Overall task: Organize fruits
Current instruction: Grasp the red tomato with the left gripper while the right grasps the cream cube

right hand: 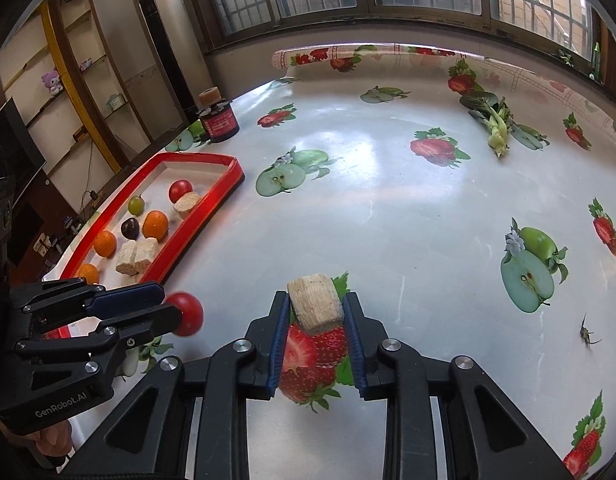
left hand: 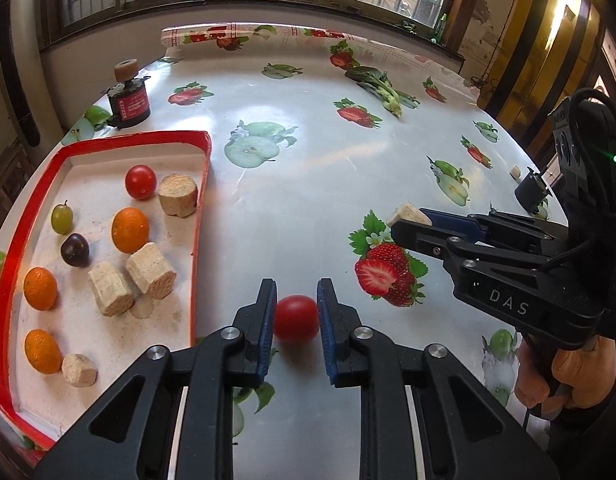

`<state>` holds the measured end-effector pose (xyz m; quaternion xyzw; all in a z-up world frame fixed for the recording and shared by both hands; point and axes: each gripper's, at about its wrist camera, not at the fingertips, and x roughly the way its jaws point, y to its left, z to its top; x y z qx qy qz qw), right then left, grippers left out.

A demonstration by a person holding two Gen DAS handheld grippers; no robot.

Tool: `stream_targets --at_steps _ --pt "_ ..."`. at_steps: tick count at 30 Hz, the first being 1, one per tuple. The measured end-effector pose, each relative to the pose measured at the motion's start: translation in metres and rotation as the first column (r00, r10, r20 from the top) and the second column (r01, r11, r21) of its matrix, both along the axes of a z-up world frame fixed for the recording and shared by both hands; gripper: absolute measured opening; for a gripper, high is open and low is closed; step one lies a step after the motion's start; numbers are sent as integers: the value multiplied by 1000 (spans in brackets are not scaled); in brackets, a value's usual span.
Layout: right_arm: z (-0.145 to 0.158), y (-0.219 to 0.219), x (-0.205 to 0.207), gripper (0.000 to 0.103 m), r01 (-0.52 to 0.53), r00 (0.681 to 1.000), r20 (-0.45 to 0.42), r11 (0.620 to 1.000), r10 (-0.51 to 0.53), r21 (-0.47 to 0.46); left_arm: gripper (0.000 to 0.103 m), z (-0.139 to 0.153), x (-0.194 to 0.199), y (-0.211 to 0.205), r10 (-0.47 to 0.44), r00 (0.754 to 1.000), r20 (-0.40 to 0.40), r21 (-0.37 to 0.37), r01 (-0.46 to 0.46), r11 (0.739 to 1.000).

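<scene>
Tomato (left hand: pixel 296 319) sits squeezed in the left gripper (left hand: pixel 296 312), near the red tray (left hand: pixel 200 208). It looks smooth, round and squashy, so the pads should hold its fat middle gently. The right gripper (right hand: pixel 315 312) pinches a light, crumbly beige block (right hand: pixel 315 304). Inside the tray lie oranges, grapes, another tomato and more blocks.

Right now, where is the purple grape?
The purple grape lies inside the red tray at the table's left side, between the green grape and an orange, as the left wrist view shows.
</scene>
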<state>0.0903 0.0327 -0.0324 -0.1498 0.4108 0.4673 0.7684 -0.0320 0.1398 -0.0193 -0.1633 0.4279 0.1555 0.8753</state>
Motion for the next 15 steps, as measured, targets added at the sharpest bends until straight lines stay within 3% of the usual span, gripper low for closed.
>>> stream_targets --at_steps 8,15 --pt "5 16 -27 27 -50 999 13 999 50 1 18 2 -23 11 32 999 14 -3 -32 999" --pt "6 8 -25 27 -30 999 17 1000 30 1 22 -9 -9 -1 -6 1000 -10 -32 6 999"
